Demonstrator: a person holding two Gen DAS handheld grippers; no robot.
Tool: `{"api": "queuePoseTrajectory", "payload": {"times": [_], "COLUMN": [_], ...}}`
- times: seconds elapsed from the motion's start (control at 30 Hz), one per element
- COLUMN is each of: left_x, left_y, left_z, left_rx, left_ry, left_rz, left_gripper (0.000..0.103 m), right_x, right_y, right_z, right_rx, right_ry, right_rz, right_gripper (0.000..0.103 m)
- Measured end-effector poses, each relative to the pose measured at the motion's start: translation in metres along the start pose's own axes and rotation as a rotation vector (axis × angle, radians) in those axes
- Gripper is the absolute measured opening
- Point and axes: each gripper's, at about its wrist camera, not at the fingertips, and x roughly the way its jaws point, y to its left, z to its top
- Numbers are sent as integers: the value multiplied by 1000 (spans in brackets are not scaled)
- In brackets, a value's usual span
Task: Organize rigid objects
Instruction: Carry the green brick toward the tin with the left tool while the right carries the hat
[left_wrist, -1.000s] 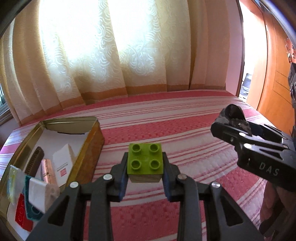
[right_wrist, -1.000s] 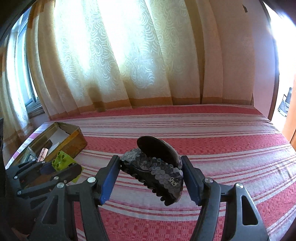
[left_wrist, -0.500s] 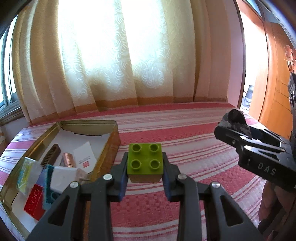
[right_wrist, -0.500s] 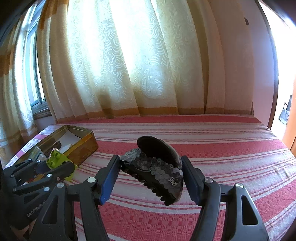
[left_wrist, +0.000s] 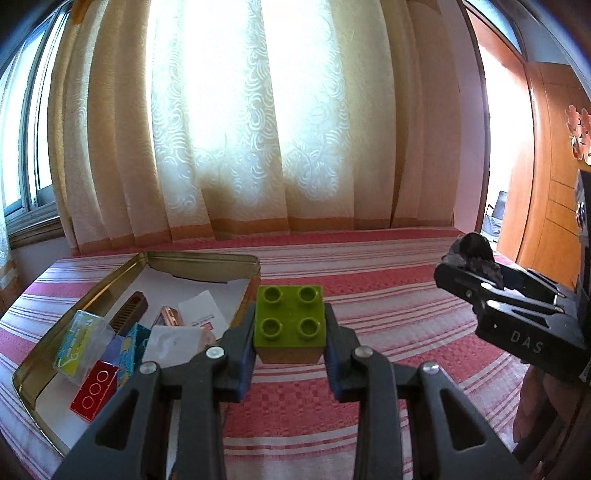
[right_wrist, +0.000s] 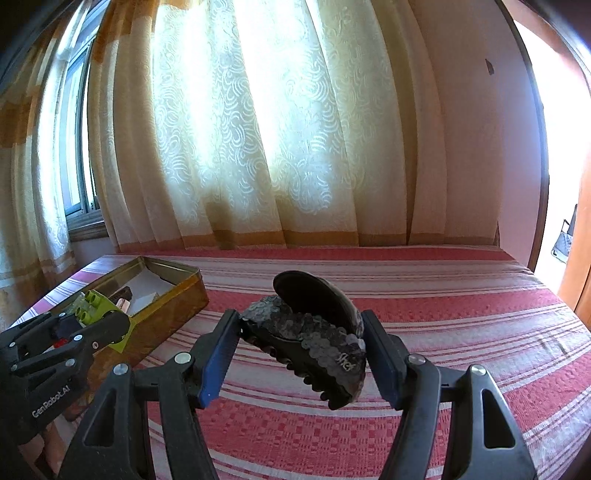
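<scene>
Cream patterned curtains (left_wrist: 258, 129) w/ window (left_wrist: 22, 147) at left, red striped bedspread (right_wrist: 443, 332), wooden wardrobe (left_wrist: 546, 166).

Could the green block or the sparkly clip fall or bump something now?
Maybe. The tin already looks crowded at its near end, so the green block in the left gripper might land on other pieces. The sequined hair clip sits tilted in the right gripper, so it may twist or slip.

White letters "DAS" stand on the black body of the right gripper (left_wrist: 471, 271), seen from the left wrist view. "GenRobot.AI" is printed in white along the side of the left gripper (right_wrist: 92, 319), seen from the right wrist view. Small script on the sequined hair clip (right_wrist: 314, 332) is unreadable.
</scene>
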Motion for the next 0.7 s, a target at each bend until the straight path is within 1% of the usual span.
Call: {"api": "queuePoseTrajectory", "payload": {"times": [0.17,0.7], "left_x": [-5,-12], "left_y": [4,15], "left_z": [-2,-5], "left_rx": [-7,-34], "left_ry": [-15,-22], "left_rz": [1,-10], "left_gripper": [31,31], "right_x": [-9,-16], "right_y": [5,18], "right_z": [-2,-5], "right_rx": [-13,-35], "right_ry": [-39,-61], "right_rz": [-12,-5], "right_gripper": [68,68]}}
